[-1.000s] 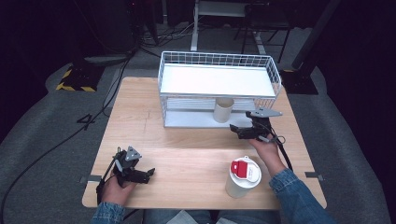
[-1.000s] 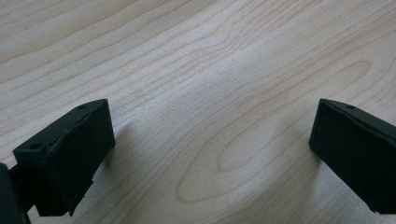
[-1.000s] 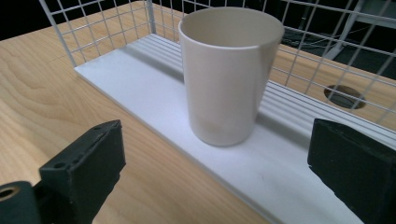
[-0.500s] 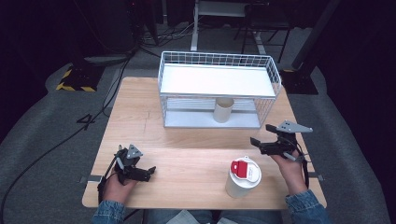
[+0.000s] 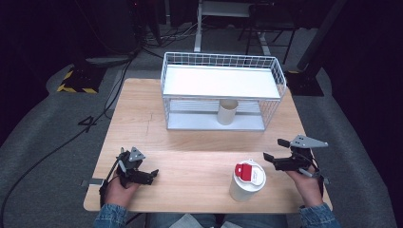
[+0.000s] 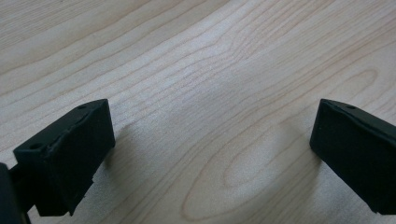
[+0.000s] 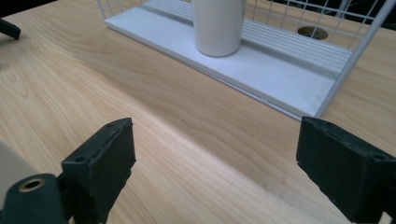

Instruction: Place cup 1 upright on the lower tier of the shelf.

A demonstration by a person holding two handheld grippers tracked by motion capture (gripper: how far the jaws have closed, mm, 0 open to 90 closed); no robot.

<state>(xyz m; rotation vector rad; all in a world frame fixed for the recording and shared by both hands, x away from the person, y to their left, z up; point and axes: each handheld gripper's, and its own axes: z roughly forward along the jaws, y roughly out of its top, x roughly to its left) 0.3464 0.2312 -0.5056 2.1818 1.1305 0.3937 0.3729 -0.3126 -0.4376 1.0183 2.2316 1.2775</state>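
two grippers sit over the wooden table [image 5: 190, 142], one in each hand. my left gripper [image 5: 153, 175] rests low near the front left corner, and in the left gripper view its jaws stand wide apart with bare wood grain between them, gripping nothing. my right gripper [image 5: 275, 151] hovers near the right edge, jaws also spread wide and empty; its grey three-cornered plate [image 5: 309, 141] shows on top. i count one white wire basket [image 5: 275, 76] at the far middle of the table, with one white shelf on top and one open lower level. one beige cup [image 5: 227, 111] stands upright on that lower level, well apart from both grippers. one white container with a red lid tab [image 5: 247, 179] stands at the front, just left of my right gripper.
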